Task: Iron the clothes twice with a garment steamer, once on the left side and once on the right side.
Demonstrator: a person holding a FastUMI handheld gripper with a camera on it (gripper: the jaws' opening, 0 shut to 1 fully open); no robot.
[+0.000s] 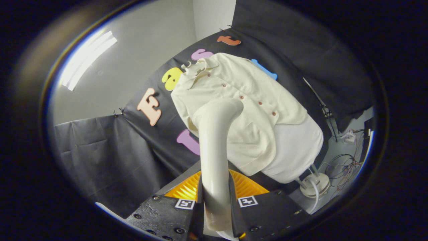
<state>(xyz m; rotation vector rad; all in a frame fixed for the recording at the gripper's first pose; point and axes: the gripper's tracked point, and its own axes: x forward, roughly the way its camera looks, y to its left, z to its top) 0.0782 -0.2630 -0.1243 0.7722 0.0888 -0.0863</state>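
Gripper (215, 204) clamps the steamer (214, 147) handle between both fingers; steamer head rests against the shirt (234, 110) on its stand (314, 182), beside the button row; a pass appears underway; next, stroke along the fabric.

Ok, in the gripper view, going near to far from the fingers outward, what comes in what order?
hand-held gripper shut on the steamer handle → steamer → cream buttoned shirt on its form → black cloth wall.
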